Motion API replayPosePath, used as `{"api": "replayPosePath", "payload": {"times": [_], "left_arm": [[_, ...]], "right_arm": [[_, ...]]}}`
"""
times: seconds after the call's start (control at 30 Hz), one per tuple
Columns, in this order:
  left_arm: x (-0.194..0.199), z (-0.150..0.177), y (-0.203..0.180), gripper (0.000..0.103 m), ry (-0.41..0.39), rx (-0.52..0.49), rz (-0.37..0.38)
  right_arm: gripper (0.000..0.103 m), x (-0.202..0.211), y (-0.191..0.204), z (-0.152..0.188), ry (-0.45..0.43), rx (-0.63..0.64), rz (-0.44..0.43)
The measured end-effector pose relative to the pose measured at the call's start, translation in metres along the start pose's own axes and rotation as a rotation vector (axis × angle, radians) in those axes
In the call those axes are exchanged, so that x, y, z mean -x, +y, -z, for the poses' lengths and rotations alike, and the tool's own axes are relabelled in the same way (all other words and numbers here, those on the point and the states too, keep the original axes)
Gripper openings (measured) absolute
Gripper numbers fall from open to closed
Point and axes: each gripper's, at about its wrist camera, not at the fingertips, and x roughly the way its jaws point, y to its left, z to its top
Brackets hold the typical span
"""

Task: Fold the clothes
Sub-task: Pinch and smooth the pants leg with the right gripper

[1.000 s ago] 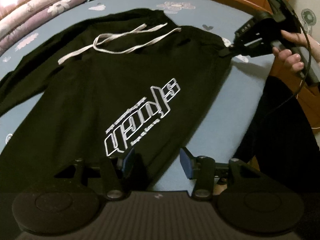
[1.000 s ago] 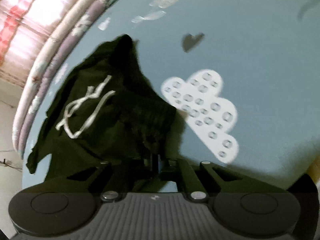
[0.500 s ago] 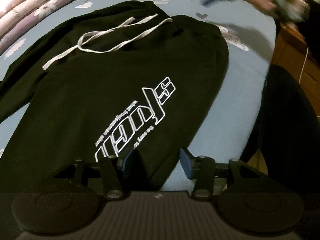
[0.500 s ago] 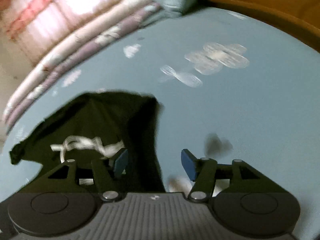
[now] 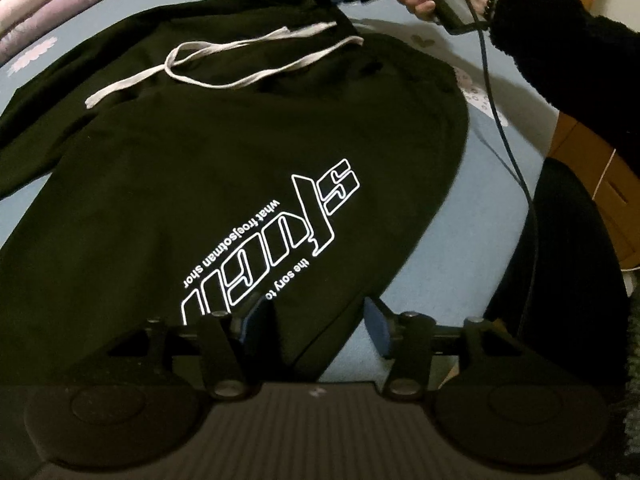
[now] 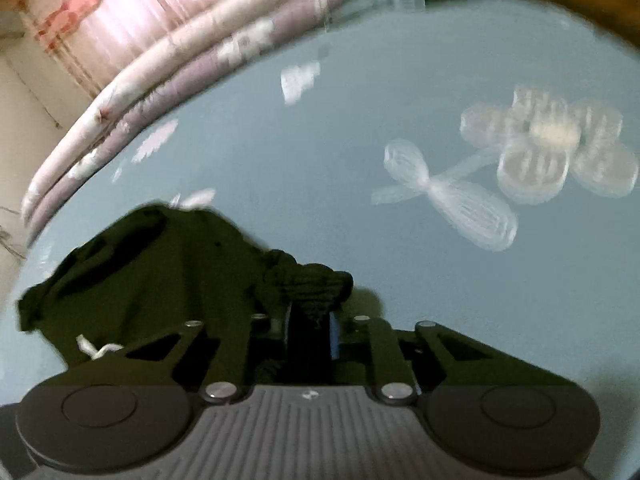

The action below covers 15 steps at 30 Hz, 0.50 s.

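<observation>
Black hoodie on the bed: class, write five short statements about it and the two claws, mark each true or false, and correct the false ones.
1. The black hoodie lies on a blue bedsheet. True.
2. Its drawstring is red. False: it is white.
3. The right claw has black ribbed fabric bunched between its closing pads. True.
4. The left claw is clamped shut on the printed lettering. False: its pads stand apart, one over the hoodie's edge and one over the sheet, opening slightly.
5. A yellow towel lies on the hoodie. False: only the drawstring lies on it.
</observation>
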Motion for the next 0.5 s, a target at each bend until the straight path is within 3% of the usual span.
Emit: {"api": "replayPosePath", "payload": {"times": [0.07,0.13,0.23,0.27,0.3,0.4,0.5], "left_arm": [[0.001,0.000,0.001,0.053,-0.001,0.011,0.004],[0.001,0.000,0.001,0.054,-0.001,0.017,0.006],[0.001,0.001,0.001,0.054,-0.003,0.017,0.004],[0.001,0.001,0.001,0.054,-0.005,0.017,0.005],[0.001,0.002,0.002,0.054,-0.007,0.018,0.005],[0.001,0.003,0.004,0.053,-0.015,0.021,0.007],[0.002,0.003,0.003,0.052,-0.018,0.016,0.006]], "right_arm": [[0.019,0.004,-0.005,-0.007,-0.054,-0.017,0.024],[0.021,-0.003,-0.014,-0.009,-0.039,-0.051,0.023],[0.031,-0.013,-0.020,-0.003,0.003,-0.070,0.060],[0.045,-0.011,-0.021,-0.002,0.009,-0.085,0.073],[0.056,-0.003,-0.021,-0.001,0.003,-0.102,0.092],[0.058,0.035,-0.020,0.009,-0.032,-0.104,0.111],[0.062,0.075,-0.016,0.030,-0.014,-0.117,0.116]]}}
